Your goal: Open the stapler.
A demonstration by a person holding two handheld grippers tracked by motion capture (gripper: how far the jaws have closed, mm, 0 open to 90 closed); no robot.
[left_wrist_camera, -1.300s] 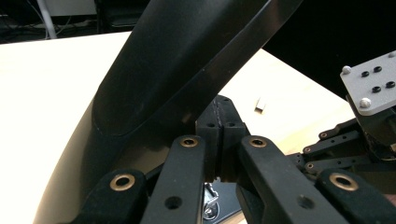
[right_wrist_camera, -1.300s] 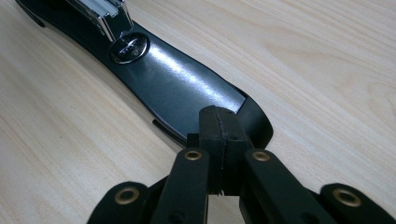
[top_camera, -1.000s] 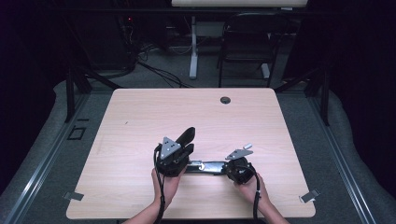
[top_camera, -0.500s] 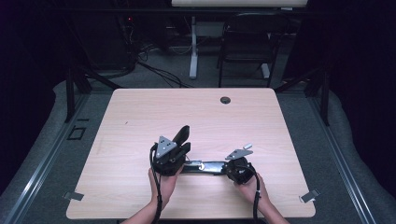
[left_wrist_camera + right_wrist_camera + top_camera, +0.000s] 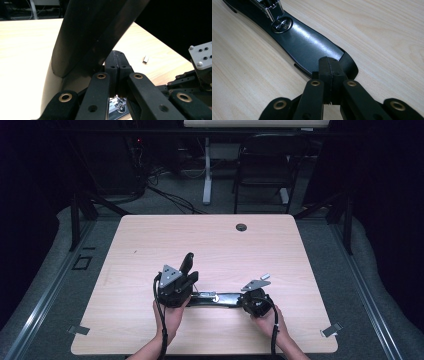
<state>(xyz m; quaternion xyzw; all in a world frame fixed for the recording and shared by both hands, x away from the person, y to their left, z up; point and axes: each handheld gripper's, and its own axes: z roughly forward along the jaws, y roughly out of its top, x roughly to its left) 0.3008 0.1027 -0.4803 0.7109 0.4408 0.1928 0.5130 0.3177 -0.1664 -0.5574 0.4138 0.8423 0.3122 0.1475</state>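
Black belt (image 5: 220, 298) flat on table (image 5: 150, 245), 2 grippers clamping its ends.

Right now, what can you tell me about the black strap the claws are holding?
The black strap looks like glossy leather or vinyl, flat with a rounded end and a shiny metal snap and buckle piece. It lies across the near part of the wooden table. The right claw is shut on its rounded end. At the other end it rises and folds, where the left claw is shut on it.
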